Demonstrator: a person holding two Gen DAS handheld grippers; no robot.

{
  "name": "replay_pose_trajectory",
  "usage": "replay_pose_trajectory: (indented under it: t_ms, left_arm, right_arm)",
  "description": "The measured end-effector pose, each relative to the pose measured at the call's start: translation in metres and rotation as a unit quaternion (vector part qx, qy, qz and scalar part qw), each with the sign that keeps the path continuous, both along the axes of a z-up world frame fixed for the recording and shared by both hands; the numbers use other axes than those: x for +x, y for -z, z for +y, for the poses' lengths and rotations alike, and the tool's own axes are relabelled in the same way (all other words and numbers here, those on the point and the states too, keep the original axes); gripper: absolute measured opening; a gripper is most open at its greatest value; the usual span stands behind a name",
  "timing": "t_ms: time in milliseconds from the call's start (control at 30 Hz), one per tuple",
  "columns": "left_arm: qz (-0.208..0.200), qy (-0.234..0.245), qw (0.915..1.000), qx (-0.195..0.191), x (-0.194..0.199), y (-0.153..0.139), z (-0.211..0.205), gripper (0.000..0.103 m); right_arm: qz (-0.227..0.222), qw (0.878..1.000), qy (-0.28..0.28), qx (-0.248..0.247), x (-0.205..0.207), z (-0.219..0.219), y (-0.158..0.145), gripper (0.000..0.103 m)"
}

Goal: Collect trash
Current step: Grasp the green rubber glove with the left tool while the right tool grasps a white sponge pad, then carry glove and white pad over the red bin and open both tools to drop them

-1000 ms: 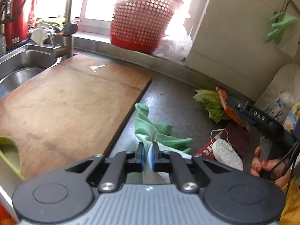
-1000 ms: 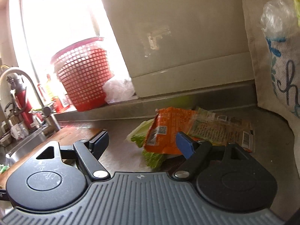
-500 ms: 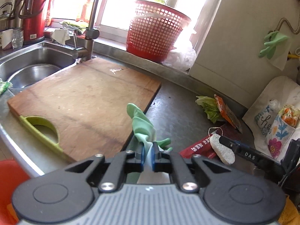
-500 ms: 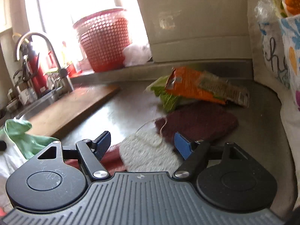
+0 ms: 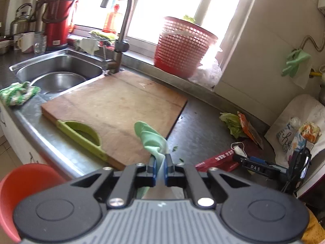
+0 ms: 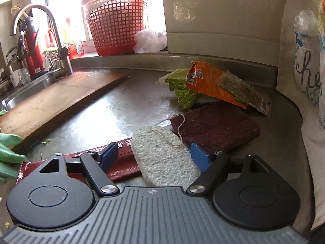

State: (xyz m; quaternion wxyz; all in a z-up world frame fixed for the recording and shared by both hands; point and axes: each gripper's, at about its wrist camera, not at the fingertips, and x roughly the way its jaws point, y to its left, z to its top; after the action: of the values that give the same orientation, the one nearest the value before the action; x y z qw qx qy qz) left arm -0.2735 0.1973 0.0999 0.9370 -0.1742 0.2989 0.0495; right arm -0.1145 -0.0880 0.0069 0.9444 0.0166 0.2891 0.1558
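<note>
Two grippers in view; left gripper clamped narrow on a pale green glove, held above the worktop's front edge beside the wooden cutting board; right gripper spread wide, its pads either side of a white pumice stone with string loop, nothing gripped; stone lies across a dark red wrapper printed with white characters, not legible; "DAS" reads on the right gripper's body; orange packet rests on a cabbage leaf toward the worktop's back edge; cloth bag at right shows script "he".
</note>
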Motion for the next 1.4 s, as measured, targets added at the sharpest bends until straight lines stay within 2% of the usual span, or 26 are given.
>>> replay_pose_trajectory:
  t_ms: [33,100,133,167,200,233,267,367,600,800,967,1100,1233,1400]
  left_arm:
    - [-0.001,-0.005,1.0000,0.000,-0.005,-0.001,0.002,0.004]
    - [-0.005,-0.012,0.9999,0.000,-0.013,-0.003,0.007,0.004]
    - [-0.007,-0.015,0.9999,0.000,-0.018,-0.004,0.009,0.004]
    - [-0.009,-0.018,0.9998,0.000,-0.023,-0.005,0.012,0.004]
    - [-0.010,-0.023,0.9997,0.000,-0.027,-0.006,0.014,0.004]
    - [-0.012,-0.026,0.9996,0.000,-0.031,-0.007,0.016,0.004]
    - [-0.013,-0.029,0.9995,0.001,-0.035,-0.008,0.019,0.004]
    - [-0.017,-0.040,0.9991,0.000,-0.046,-0.010,0.026,0.004]
    - [-0.023,-0.070,0.9972,0.005,-0.068,-0.015,0.048,0.004]
    - [-0.024,-0.107,0.9938,0.018,-0.086,-0.019,0.074,0.004]
    - [-0.026,-0.138,0.9896,0.032,-0.099,-0.022,0.100,0.004]
    - [-0.033,-0.155,0.9866,0.037,-0.104,-0.022,0.122,0.004]
    - [-0.042,-0.165,0.9850,0.030,-0.104,-0.017,0.138,0.004]
    - [-0.035,-0.169,0.9849,0.012,-0.095,0.003,0.156,0.004]
  right_arm:
    - [0.001,1.000,0.005,-0.005,0.001,0.001,0.000,0.094]
    - [-0.002,1.000,0.015,-0.014,0.003,0.002,0.001,0.074]
    - [-0.004,1.000,0.019,-0.021,0.005,0.002,0.002,0.059]
    - [-0.006,0.999,0.023,-0.029,0.006,0.001,0.002,0.049]
    - [-0.006,0.999,0.025,-0.029,0.006,-0.001,0.002,0.045]
    - [-0.003,0.999,0.028,-0.020,0.006,-0.005,0.002,0.022]
    - [0.005,0.999,0.031,-0.006,0.007,-0.010,0.003,0.012]
    - [0.015,0.998,0.046,0.034,0.004,-0.025,0.006,0.012]
    - [-0.011,0.998,0.051,0.025,-0.014,-0.023,-0.007,0.012]
    - [-0.018,0.999,0.015,0.029,-0.027,-0.004,-0.029,0.012]
    - [-0.021,0.997,-0.052,0.046,-0.044,0.033,-0.053,0.012]
    - [-0.019,0.990,-0.124,0.063,-0.062,0.075,-0.070,0.012]
    - [-0.007,0.975,-0.209,0.080,-0.081,0.126,-0.083,0.012]
    - [0.030,0.949,-0.304,0.082,-0.103,0.189,-0.085,0.012]
